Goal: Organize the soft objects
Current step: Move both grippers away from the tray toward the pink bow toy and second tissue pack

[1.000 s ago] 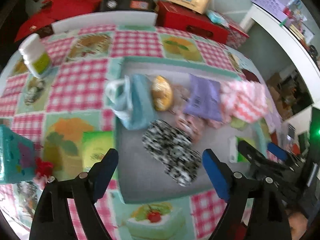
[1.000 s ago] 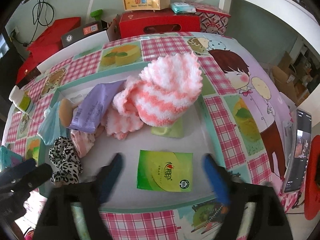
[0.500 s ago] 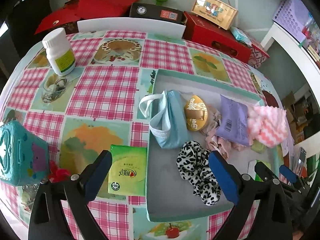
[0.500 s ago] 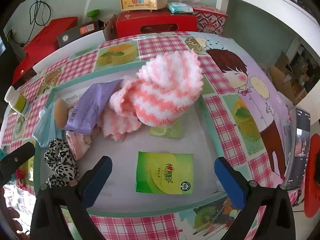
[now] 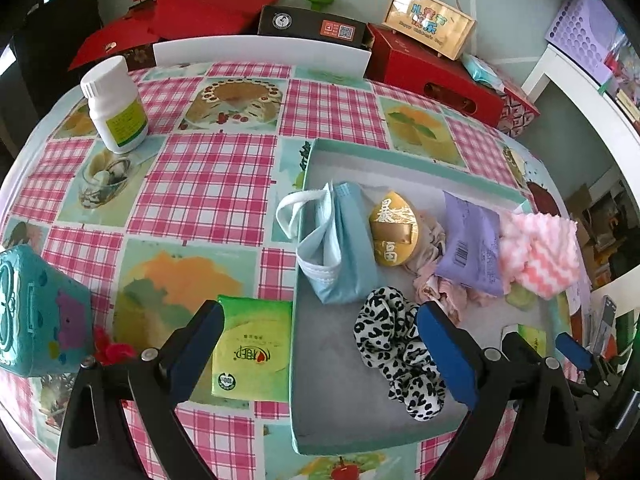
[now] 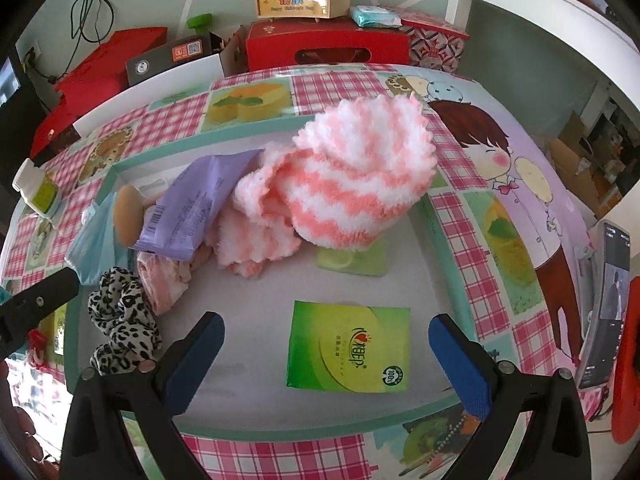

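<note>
2 green tissue packs [image 5: 252, 350] [image 6: 349, 347], 1 leopard scrunchie [image 5: 400, 350], 1 face mask [image 5: 340, 244], 1 purple packet [image 5: 472, 250].

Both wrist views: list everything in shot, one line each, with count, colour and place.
tray: 1, teal rim, grey floor, on table
tablecloth: 1, pink check
tissue pack: 1, green, left of tray
tissue pack in tray: 1, green, near edge
face mask: 1, blue, tray's left
scrunchie: 1, leopard print, in tray
purple packet: 1, mid tray
fluffy cloth: 1, pink-white, over tray's right edge
bottle: 1, white, far left
left tongs: open, empty
right tongs: open, empty
</note>
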Available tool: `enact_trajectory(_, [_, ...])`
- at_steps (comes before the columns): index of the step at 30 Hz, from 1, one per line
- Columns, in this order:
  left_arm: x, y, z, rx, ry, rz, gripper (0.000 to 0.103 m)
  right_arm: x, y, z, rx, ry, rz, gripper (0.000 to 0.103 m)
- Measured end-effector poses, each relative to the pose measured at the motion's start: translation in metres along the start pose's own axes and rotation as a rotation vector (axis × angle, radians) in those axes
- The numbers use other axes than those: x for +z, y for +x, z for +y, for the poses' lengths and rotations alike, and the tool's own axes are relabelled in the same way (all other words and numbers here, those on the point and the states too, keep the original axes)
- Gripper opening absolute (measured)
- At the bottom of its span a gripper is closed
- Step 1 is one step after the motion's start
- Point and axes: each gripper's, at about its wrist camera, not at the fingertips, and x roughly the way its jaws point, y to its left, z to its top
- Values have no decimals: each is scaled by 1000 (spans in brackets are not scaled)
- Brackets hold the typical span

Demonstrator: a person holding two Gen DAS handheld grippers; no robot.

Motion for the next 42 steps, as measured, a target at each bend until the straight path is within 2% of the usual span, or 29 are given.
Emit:
enact_trajectory(7, [0,1,1,12,13,21,97,2,-10,6,1,-16,-23,103])
enact_trajectory(12, [2,-2,7,13,-17,17,97,3,-13,13,4,-30,-28,103])
enact_trajectory(26, [0,-44,22,29,-75,-82,97,4,-48,44,78,-106,-105,103])
enact_trajectory(34, [-15,-58,42,7,-129,-98,97,1,-53,73,113,-174,-111,103])
enact_trajectory(42, [-25,-83,68,-13,-189,-142,97,-9,-54,112,207,-279,-135,103])
